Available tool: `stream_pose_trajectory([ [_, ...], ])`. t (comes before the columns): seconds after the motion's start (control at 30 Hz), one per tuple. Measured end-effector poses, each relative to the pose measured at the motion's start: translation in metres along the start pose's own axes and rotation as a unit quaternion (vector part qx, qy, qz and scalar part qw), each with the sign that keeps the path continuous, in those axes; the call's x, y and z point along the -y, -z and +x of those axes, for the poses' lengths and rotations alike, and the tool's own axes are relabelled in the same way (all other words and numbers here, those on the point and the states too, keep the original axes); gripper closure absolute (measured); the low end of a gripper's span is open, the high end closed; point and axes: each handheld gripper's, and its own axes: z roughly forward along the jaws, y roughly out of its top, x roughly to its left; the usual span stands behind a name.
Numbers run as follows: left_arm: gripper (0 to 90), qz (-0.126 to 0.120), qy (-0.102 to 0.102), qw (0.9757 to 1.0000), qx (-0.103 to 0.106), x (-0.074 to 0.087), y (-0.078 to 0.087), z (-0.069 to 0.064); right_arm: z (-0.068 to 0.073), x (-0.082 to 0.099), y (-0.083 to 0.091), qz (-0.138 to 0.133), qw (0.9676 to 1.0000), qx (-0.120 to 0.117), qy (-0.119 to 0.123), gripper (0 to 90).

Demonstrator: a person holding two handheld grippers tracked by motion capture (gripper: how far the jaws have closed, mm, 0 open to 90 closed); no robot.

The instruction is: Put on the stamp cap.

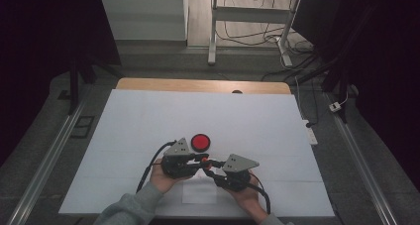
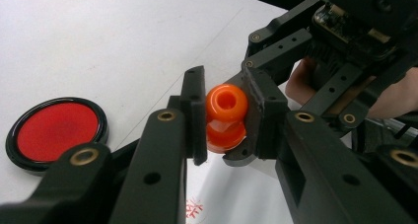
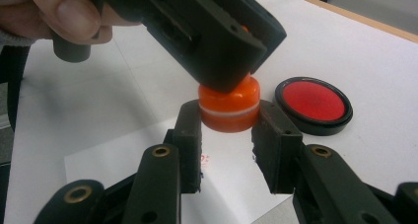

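While both tongs meet above the table (image 1: 148, 116), we find the left tongs (image 2: 224, 118) clamped on the orange piece (image 2: 226, 116) and the right tongs (image 3: 227, 135) gripping its lower part. Just beside them lies a red disc (image 3: 313, 104).

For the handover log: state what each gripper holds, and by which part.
Both clamp one small orange two-part piece: left gripper grips its upper part by the sides, right gripper its lower part.
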Motion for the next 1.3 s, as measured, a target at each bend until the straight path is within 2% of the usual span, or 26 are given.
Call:
stream_pose_trajectory([
  [0.57, 72.0, -0.001, 0.003, 1.0000, 0.005, 0.0012, -0.0002, 0.0012, 0.0008, -0.0003, 0.0003, 0.005, 1.0000, 0.003, 0.001, 64.3],
  [0.83, 72.2, -0.001, 0.006, 1.0000, 0.006, 0.0032, -0.0010, 0.0012, 0.0034, -0.0014, 0.0003, 0.013, 0.9997, 0.012, 0.014, 64.5],
  [1.03, 72.3, -0.010, 0.008, 0.9999, 0.010, 0.0033, -0.0002, 0.0014, 0.0035, -0.0024, 0.0017, 0.007, 0.9997, 0.015, 0.018, 64.5],
  [1.2, 72.5, -0.009, 0.005, 0.9999, 0.007, 0.0044, -0.0017, 0.0000, 0.0050, -0.0032, 0.0022, 0.012, 0.9995, 0.017, 0.024, 64.5],
  [1.3, 72.5, -0.007, -0.004, 1.0000, -0.002, 0.0054, -0.0036, -0.0027, 0.0051, -0.0027, 0.0014, 0.017, 0.9994, 0.016, 0.027, 64.5],
])
